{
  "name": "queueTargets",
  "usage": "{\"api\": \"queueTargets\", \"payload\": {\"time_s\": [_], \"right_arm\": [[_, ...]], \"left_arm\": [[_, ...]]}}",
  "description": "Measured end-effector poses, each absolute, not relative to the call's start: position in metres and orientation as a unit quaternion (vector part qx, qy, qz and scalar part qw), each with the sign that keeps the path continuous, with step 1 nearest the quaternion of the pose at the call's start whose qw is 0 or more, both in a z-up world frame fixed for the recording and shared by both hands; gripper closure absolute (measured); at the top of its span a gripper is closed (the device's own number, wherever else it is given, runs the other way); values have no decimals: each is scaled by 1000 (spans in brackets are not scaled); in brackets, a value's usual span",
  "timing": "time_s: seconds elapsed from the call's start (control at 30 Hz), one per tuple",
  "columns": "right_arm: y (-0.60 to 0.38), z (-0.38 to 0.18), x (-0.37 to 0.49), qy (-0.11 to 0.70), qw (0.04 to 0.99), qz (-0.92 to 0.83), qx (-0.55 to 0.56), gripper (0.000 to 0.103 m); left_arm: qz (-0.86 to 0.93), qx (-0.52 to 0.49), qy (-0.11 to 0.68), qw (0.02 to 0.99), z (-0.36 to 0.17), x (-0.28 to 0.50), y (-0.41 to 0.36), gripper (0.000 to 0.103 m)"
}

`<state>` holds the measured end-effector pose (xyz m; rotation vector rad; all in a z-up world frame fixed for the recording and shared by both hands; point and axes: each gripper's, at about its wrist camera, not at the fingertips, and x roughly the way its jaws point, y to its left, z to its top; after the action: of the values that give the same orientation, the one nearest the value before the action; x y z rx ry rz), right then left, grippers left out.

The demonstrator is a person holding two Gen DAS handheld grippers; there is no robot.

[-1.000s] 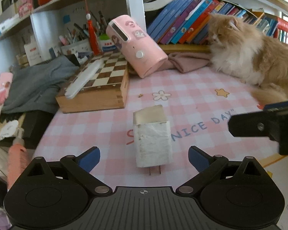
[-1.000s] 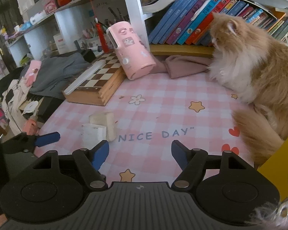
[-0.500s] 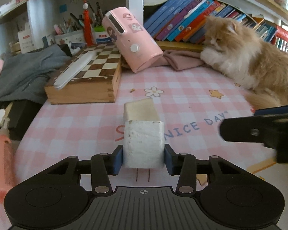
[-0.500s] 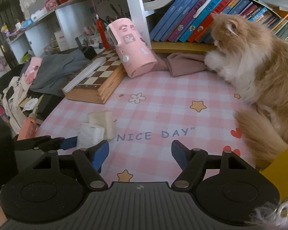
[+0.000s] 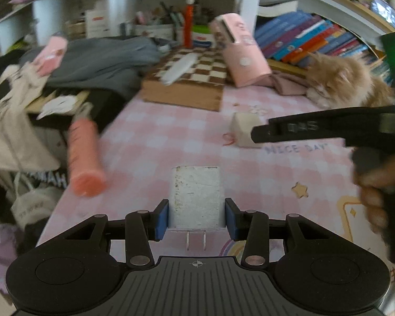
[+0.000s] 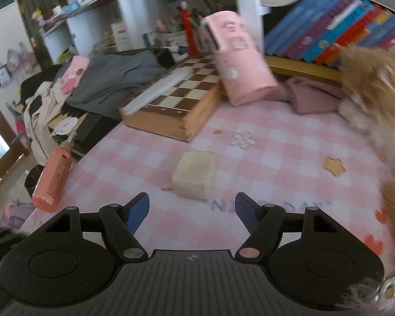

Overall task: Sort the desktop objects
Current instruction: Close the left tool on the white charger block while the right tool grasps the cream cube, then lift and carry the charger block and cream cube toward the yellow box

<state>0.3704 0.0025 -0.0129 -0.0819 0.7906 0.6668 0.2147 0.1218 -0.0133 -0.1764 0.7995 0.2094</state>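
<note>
We see the left gripper (image 5: 196, 220) clamping a white plug adapter (image 5: 196, 197) between its blue pads, prongs toward the camera, above the pink checked mat (image 5: 150, 142); the right gripper (image 6: 192, 212) is spread wide and empty. A cream block (image 6: 194, 173) lies on the mat just beyond its fingertips, near the chessboard box (image 6: 176, 110)

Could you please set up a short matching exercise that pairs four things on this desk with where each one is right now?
Things:
1. white plug adapter
2. beige block
3. pink case
4. orange tube

Places:
A. leaning on the chessboard box
B. at the mat's left edge
C. clamped in the left tongs
D. lying free before the open right tongs

Pairs: 1-C, 2-D, 3-A, 4-B
</note>
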Motion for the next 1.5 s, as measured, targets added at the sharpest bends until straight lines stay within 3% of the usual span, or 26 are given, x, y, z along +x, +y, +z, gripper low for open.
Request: {"api": "queueTargets", "payload": {"time_s": [0.4,0.43,0.53,0.67,1.5], "right_arm": [[47,-54,403,375,873,298,-90,37],[47,-55,404,377,874,294,-89,39],[46,-55,405,371,879,287,-88,59],[43,-51,402,371,879,286,-85,65],[-73,22,287,339,919,201,2,67]], "left_arm": [[132,-108,376,911,1,186,136,61],[132,-109,375,911,2,185,137,61],[127,-111,372,913,4,185,140,61],[115,-110,365,917,9,187,142,61],[-51,-64,328,941,42,179,104,61]]}}
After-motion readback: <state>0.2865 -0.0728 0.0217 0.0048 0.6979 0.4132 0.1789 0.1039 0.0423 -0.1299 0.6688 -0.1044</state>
